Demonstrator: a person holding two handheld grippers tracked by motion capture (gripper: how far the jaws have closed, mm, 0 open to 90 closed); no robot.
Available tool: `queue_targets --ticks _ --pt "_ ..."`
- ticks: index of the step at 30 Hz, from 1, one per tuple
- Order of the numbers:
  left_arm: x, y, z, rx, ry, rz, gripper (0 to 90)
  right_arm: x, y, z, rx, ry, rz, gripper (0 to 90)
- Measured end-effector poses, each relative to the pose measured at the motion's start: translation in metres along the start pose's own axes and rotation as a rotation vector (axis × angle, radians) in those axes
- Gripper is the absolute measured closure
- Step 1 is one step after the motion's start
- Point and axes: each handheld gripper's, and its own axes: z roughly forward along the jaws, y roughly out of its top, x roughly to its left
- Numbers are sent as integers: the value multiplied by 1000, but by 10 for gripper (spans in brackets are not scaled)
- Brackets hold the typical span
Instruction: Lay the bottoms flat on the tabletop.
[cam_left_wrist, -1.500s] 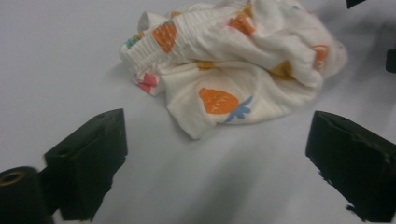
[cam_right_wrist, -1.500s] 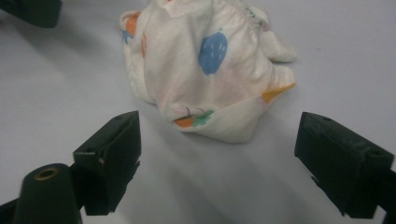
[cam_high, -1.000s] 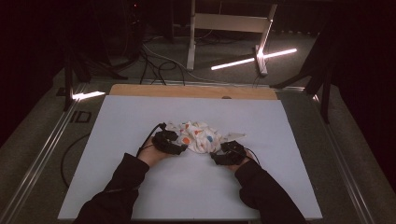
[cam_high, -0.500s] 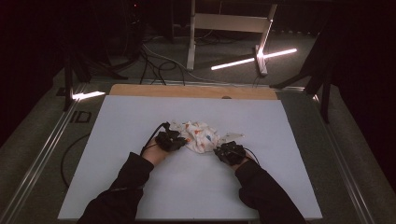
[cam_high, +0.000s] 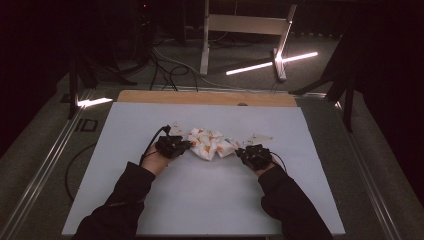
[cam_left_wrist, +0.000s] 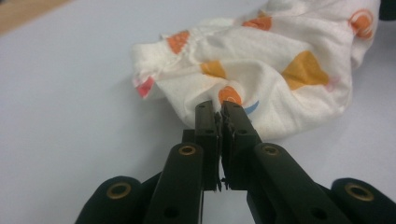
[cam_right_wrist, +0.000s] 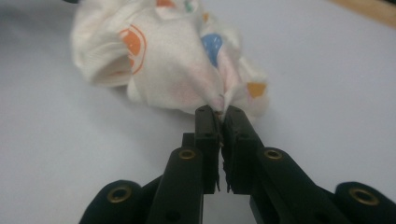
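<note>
Since the earlier frame my left tongs (cam_left_wrist: 219, 109) and right tongs (cam_right_wrist: 219, 114) have just been closing, each now pinching an edge of the crumpled patterned cloth (cam_high: 207, 145) mid-worktop (cam_high: 210, 200), so I'd lift evenly and spread outward; the gripper views confirm pinches the high view blurs.

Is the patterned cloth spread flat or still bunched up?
Bunched up: the patterned cloth sits in a crumpled heap on the white table, with folds and puckers visible in both gripper views.
</note>
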Motion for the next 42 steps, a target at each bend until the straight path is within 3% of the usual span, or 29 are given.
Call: queue_targets --ticks 6,10,15,17,19,20,24,28,31,32,33,36,40,42 --pt "5 3 -23 -39 23 -5 871 -8 11 -14 -48 -9 17 855" --pt "10 3 -38 -49 42 -4 871 -13 19 -24 -68 -24 3 856" --pt "16 4 -57 -73 89 -12 872 -21 24 -38 -99 -56 14 900" --pt "16 1 -63 -83 71 -37 871 -26 25 -46 -119 -59 34 900" --pt "12 -3 -65 -65 76 -8 872 -28 23 -51 -139 -43 75 900" --pt "10 -6 -66 -64 70 -6 871 -26 20 -52 -130 -32 68 900" --pt "5 -20 -69 -41 61 -4 870 -11 6 -43 -83 21 32 900" --pt "2 -38 -69 -14 45 -16 869 4 -8 -29 -38 57 30 876" --pt "3 -48 -68 -12 32 -38 869 11 -13 -17 -11 83 38 776" --pt "3 -50 -68 -12 33 -42 868 13 -14 -12 -10 91 49 670" --pt "2 -52 -67 -11 30 -41 868 14 -14 -9 -12 101 66 617" --pt "2 -55 -65 -1 28 -35 868 20 -11 3 6 102 92 523" --pt "2 -57 -63 4 24 -32 869 23 -9 20 54 85 99 530" --pt "2 -58 -63 5 27 -35 869 24 -9 26 82 72 101 610"
